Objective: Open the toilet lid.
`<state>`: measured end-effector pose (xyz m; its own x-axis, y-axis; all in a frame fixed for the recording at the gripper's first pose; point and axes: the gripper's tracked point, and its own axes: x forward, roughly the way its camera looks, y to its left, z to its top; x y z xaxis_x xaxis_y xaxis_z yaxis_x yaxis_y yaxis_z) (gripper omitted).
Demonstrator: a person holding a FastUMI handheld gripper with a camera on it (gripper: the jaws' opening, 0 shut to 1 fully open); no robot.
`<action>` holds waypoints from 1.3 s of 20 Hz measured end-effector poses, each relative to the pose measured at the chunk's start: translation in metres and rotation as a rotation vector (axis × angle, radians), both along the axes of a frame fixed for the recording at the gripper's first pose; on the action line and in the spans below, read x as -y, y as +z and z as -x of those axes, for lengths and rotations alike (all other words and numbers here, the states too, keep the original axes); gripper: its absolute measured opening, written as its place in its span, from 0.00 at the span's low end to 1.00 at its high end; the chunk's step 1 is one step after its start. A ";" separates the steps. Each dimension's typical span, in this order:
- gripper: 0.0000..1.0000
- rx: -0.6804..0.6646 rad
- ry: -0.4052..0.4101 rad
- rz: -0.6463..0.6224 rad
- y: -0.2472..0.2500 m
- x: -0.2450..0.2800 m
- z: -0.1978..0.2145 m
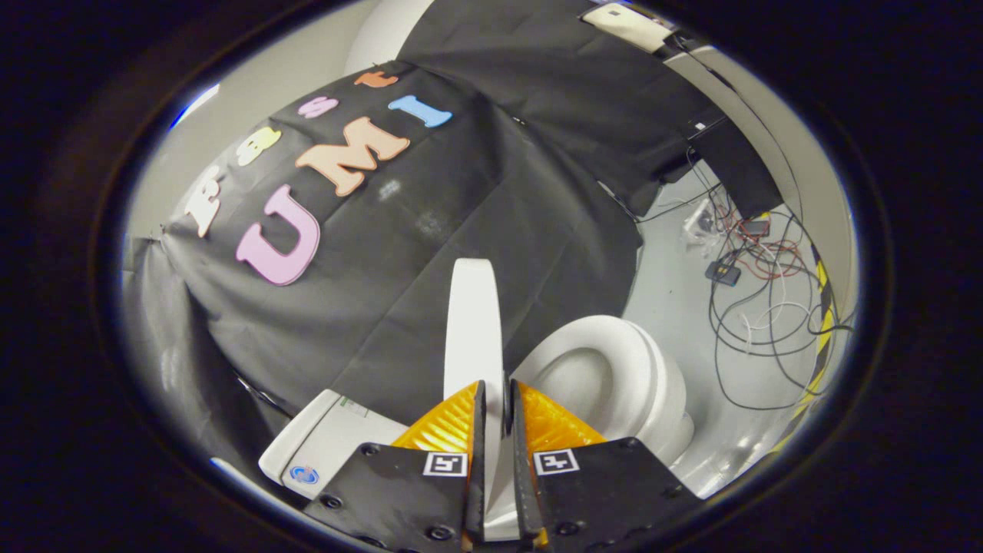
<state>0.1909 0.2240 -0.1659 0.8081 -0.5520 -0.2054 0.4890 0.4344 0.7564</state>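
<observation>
White toilet lid [472, 330] edge-on, raised, clamped in gripper [495, 399]; bowl [607, 376] partly hidden.

Even, moderately bright light falls from overhead. The white toilet lid [472, 322] and bowl [614, 369] are bright with soft shading, the grey floor [676, 307] carries mild sheen. Fisheye bending curves everything toward the rim, where detail softens and darkens.

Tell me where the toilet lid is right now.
In the gripper view the toilet lid stands raised on edge, pinched between the gripper fingers, with the open toilet bowl beside it and the tank on its other side.
</observation>
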 end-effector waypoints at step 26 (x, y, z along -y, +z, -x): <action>0.20 -0.205 0.488 0.391 0.119 -0.170 -0.093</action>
